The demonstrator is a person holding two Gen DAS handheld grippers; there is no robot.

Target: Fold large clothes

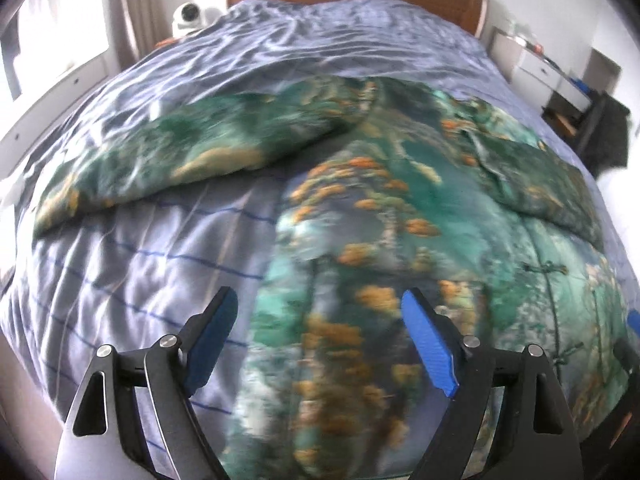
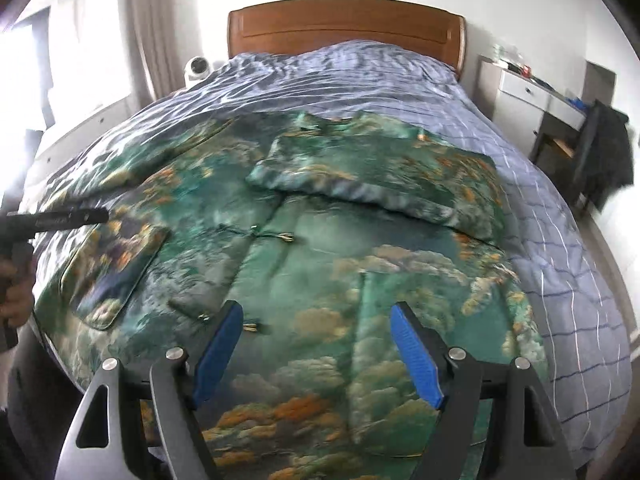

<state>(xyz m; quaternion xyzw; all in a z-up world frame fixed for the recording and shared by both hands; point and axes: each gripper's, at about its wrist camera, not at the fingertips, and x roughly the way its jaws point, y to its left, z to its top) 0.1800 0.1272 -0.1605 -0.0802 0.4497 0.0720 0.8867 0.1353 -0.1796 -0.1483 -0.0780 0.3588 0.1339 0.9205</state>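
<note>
And there's the bed (image 2: 560, 216), blue checked cover rumpled toward twelve o'clock, wooden headboard (image 2: 344, 24) behind; the green printed garment (image 2: 320, 264) lies spread across it, centre to six.

Both grippers (image 1: 316, 312) (image 2: 316, 330) have black frames, silver screws, ribbed blue pads (image 1: 426, 340); bare-skinned hand (image 2: 16, 292).
</note>
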